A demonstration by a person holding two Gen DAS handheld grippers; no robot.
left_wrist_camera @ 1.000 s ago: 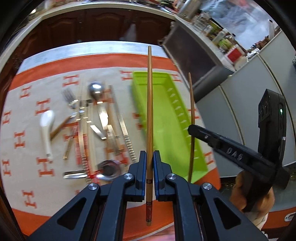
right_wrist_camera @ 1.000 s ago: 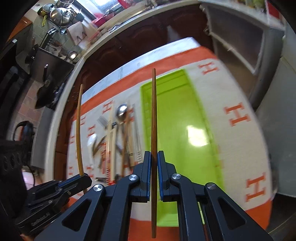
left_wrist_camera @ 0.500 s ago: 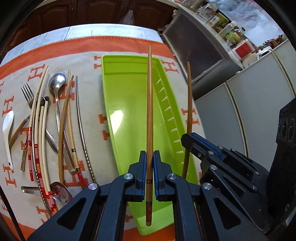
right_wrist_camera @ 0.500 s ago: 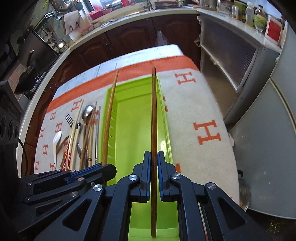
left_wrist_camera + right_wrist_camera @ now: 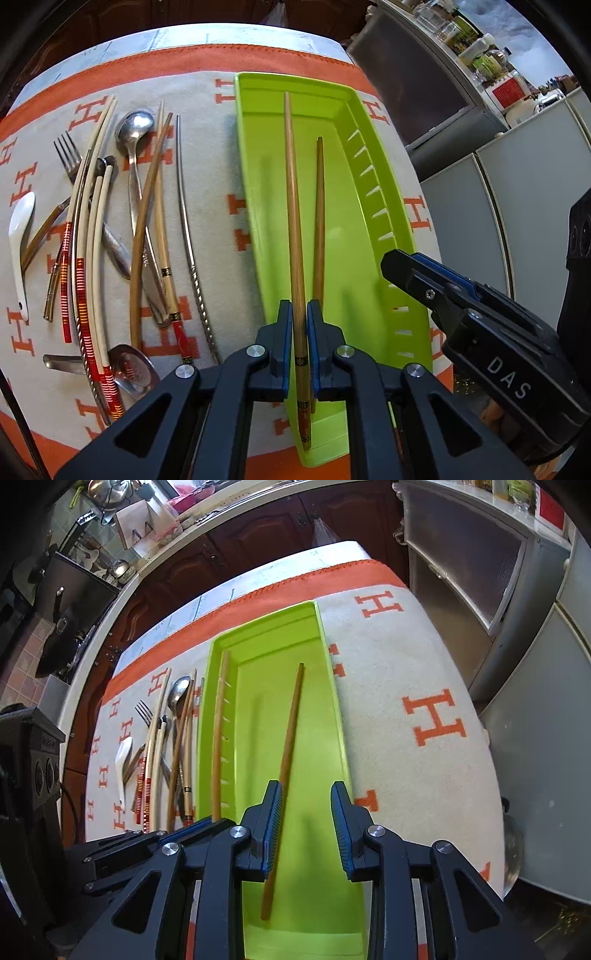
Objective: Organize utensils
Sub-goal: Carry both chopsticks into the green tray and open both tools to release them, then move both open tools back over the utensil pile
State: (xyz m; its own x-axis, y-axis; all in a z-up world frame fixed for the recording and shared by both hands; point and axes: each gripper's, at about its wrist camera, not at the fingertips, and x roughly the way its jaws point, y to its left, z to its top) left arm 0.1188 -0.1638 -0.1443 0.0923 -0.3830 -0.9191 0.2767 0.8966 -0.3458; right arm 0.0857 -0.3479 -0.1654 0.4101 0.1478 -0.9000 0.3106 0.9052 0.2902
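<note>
Left-wrist view: an orange-bordered tablecloth (image 5: 207, 206) is carrying a lime-green tray (image 5: 380, 206) beside a row of loose cutlery (image 5: 140, 229). Inside the tray, the left gripper (image 5: 300, 328) is clamping a bamboo chopstick (image 5: 293, 206) near its banded end. The right gripper (image 5: 306, 823), jaws opening, is letting a second chopstick (image 5: 290, 738) lie on the tray floor, leaning against its left pad.

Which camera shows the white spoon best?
The left wrist view. There the white spoon lies big and clear at the far left of the cloth, beside the fork, bowl and handle both in sight. The right wrist view shows the same spoon small and far off, partly crowded by chopsticks.
</note>
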